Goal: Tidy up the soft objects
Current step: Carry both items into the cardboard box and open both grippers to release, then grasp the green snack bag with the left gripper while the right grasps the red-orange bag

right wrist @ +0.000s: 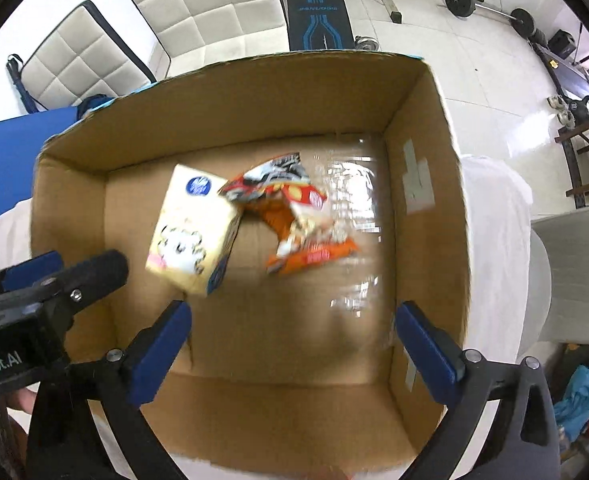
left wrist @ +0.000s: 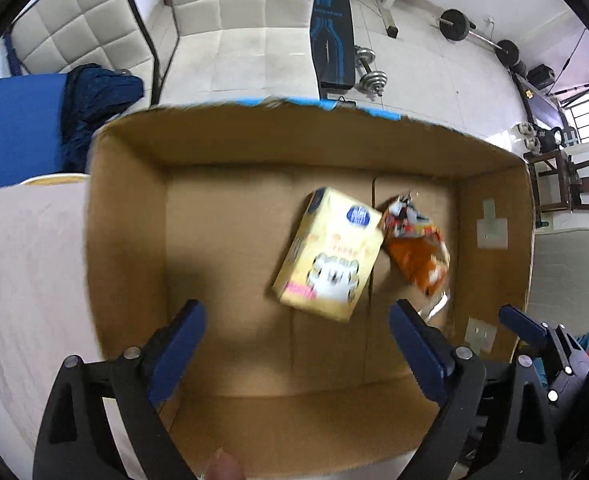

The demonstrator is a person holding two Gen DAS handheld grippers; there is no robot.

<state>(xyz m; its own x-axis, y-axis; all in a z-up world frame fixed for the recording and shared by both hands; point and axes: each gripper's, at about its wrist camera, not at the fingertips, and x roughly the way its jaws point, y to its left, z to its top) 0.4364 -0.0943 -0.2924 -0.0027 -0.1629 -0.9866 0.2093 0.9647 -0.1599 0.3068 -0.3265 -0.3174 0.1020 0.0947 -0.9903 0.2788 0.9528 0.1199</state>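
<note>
Cardboard box point(left wrist: 134, 240) fills both views, and inside it we see a yellow tissue pack point(left wrist: 328, 254) touching an orange snack bag point(left wrist: 418, 246) at its 3 o'clock. Our left gripper point(left wrist: 296, 336) hangs apart and holds nothing, the pack at its 12 o'clock. Our right gripper point(right wrist: 292, 340) is likewise spread, the pack point(right wrist: 192, 230) near 11 o'clock, the bag point(right wrist: 294, 220) at 12.

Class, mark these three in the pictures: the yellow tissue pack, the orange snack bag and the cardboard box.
yellow tissue pack point(left wrist: 328, 252), left wrist view, middle of its printed top face.
orange snack bag point(right wrist: 294, 220), right wrist view, centre of the crumpled wrapper.
cardboard box point(left wrist: 126, 220), left wrist view, inner left wall.
</note>
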